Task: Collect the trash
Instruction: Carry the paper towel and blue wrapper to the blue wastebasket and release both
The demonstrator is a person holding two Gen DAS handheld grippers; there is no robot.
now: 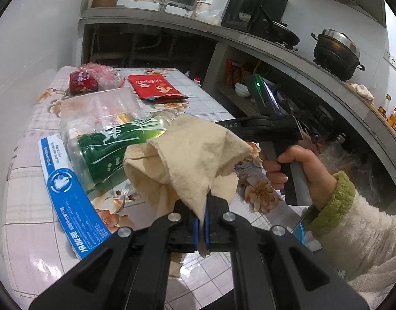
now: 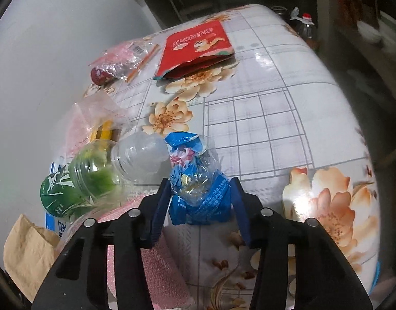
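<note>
My left gripper [image 1: 205,206] is shut on a beige paper napkin [image 1: 192,155], which it holds up above the table; the same napkin [image 2: 27,253] shows at the lower left of the right wrist view. My right gripper [image 2: 200,193] points down at the table, its blue pads touching both sides of a crumpled blue wrapper [image 2: 198,180]. A clear bottle with a green label [image 2: 94,175] lies on its side just left of the wrapper. From the left wrist view, a hand [image 1: 296,168] holds the right gripper's handle, and the napkin hides its fingers.
The floral table [image 2: 275,116] also carries a red snack packet [image 2: 198,49], a pink plastic bag [image 2: 115,62], a clear bag [image 1: 99,106], a blue and white sheet [image 1: 68,193] and pink bubble wrap [image 2: 151,271]. A kitchen counter with a pot [image 1: 334,51] runs along the right.
</note>
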